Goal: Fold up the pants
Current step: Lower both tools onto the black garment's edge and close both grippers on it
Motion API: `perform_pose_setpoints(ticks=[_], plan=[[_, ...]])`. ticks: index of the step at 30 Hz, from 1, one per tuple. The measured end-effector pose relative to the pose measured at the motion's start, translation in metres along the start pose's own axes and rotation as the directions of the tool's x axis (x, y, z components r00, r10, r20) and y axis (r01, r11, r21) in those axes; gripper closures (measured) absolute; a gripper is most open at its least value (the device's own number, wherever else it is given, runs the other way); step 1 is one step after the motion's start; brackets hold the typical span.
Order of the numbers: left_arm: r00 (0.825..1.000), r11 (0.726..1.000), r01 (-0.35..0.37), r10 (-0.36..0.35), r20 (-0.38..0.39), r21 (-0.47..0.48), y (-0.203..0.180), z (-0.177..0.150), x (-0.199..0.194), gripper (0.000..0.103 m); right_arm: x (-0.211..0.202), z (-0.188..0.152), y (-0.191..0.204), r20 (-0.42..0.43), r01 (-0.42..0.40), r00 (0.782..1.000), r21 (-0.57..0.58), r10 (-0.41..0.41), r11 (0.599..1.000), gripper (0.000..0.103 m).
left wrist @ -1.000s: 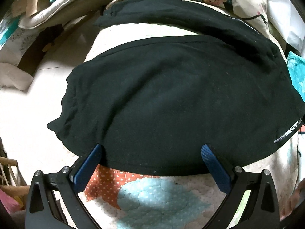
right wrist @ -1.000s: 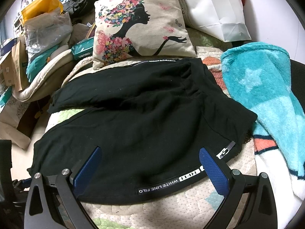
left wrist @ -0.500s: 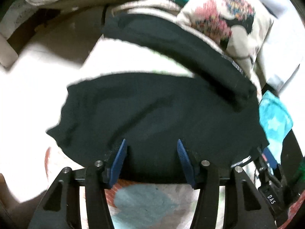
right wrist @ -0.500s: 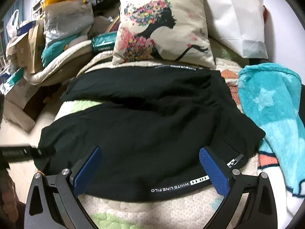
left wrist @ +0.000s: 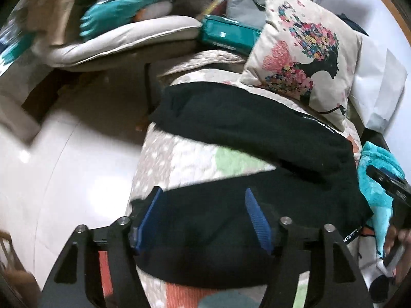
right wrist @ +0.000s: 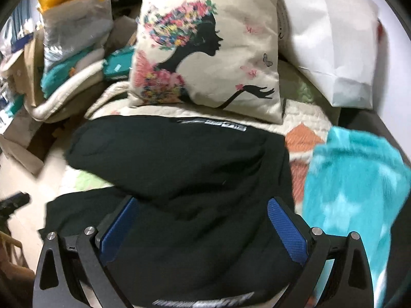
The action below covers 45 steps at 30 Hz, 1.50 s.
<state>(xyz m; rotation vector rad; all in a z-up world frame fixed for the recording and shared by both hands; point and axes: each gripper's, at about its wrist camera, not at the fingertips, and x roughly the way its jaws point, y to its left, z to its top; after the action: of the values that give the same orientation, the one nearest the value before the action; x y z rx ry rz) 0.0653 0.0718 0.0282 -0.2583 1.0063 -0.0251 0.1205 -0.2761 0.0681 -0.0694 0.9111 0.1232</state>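
Black pants [right wrist: 185,169] are spread on the quilted bed [left wrist: 179,159], hemmed in by a printed cushion [right wrist: 205,51] behind and a teal blanket [right wrist: 354,179] at right. Bare floor [left wrist: 64,159] is seen left. Left gripper [left wrist: 203,215] and right gripper [right wrist: 203,231] are held apart over the fabric, contact apparently uncertain.

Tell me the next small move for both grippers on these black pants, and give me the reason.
Probably close both grippers on the near edge of the black pants. The left gripper and right gripper are both open, with cloth lying between their blue fingers, so nothing looks pinched yet. The far leg lies apart across the quilt, so the near leg likely has to be gripped before folding it over.
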Motion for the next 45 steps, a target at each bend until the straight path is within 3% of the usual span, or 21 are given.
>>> perform_pose_setpoints(ticks=[3,7,12,18,23,26,31,32,33,34,35,36,37,38,41,45], plan=[[0.999,0.999,0.034,-0.032,-0.044,0.042,0.005,0.033,0.029,0.034,0.032,0.021,-0.011,-0.037,-0.006,0.999,-0.06,0.003,0.998,0.001],[0.997,0.996,-0.027,0.033,-0.067,0.09,0.025,0.08,0.082,0.034,0.074,0.047,-0.014,-0.079,-0.057,0.996,-0.107,0.048,0.993,0.001],[0.999,1.0,0.026,-0.026,-0.046,-0.003,0.057,0.13,0.131,0.034,0.122,0.078,-0.008,-0.117,-0.106,0.989,-0.178,0.086,0.978,0.001],[0.999,0.991,0.031,-0.03,-0.014,0.13,0.038,0.17,0.169,0.034,0.162,0.108,-0.011,-0.145,-0.176,0.978,-0.187,0.15,0.967,0.004],[0.993,0.965,0.083,-0.059,-0.102,0.251,0.023,0.177,0.21,0.032,0.191,0.123,-0.016,-0.174,-0.202,0.97,-0.193,0.169,0.96,0.006],[0.997,0.94,0.073,-0.059,-0.052,0.334,0.016,0.175,0.214,0.017,0.208,0.124,-0.017,-0.21,-0.233,0.959,-0.197,0.191,0.952,0.007],[0.995,0.944,0.1,-0.091,-0.042,0.314,0.02,0.17,0.217,0.016,0.213,0.119,-0.009,-0.206,-0.239,0.96,-0.244,0.19,0.94,0.004],[0.995,0.941,0.094,-0.086,-0.039,0.326,0.019,0.167,0.216,0.02,0.211,0.116,-0.006,-0.208,-0.241,0.959,-0.258,0.19,0.936,0.009],[0.994,0.937,0.108,-0.099,-0.043,0.331,0.019,0.165,0.213,0.038,0.207,0.112,-0.001,-0.206,-0.232,0.963,-0.289,0.176,0.929,0.012],[0.992,0.934,0.129,-0.118,-0.054,0.333,0.016,0.165,0.21,0.044,0.203,0.108,0.004,-0.202,-0.224,0.965,-0.313,0.165,0.923,0.02],[0.993,0.933,0.115,-0.105,-0.047,0.341,0.014,0.164,0.207,0.066,0.201,0.107,0.006,-0.202,-0.226,0.965,-0.319,0.167,0.92,0.033],[0.993,0.925,0.116,-0.106,-0.046,0.361,0.009,0.163,0.203,0.09,0.198,0.106,0.008,-0.201,-0.23,0.964,-0.317,0.172,0.92,0.04],[0.996,0.92,0.092,-0.084,-0.037,0.381,0.004,0.162,0.199,0.096,0.193,0.106,0.011,-0.208,-0.243,0.961,-0.313,0.183,0.918,0.059],[0.996,0.918,0.088,-0.079,-0.039,0.387,0.001,0.16,0.197,0.097,0.191,0.105,0.013,-0.218,-0.26,0.956,-0.307,0.199,0.915,0.076],[0.999,0.904,0.032,-0.034,-0.002,0.427,-0.011,0.153,0.184,0.097,0.182,0.102,0.026,-0.217,-0.239,0.961,-0.33,0.173,0.913,0.087],[0.998,0.915,0.015,-0.037,0.047,0.403,-0.019,0.151,0.157,0.097,0.158,0.099,0.033,-0.179,-0.21,0.971,-0.335,0.157,0.919,0.09]])
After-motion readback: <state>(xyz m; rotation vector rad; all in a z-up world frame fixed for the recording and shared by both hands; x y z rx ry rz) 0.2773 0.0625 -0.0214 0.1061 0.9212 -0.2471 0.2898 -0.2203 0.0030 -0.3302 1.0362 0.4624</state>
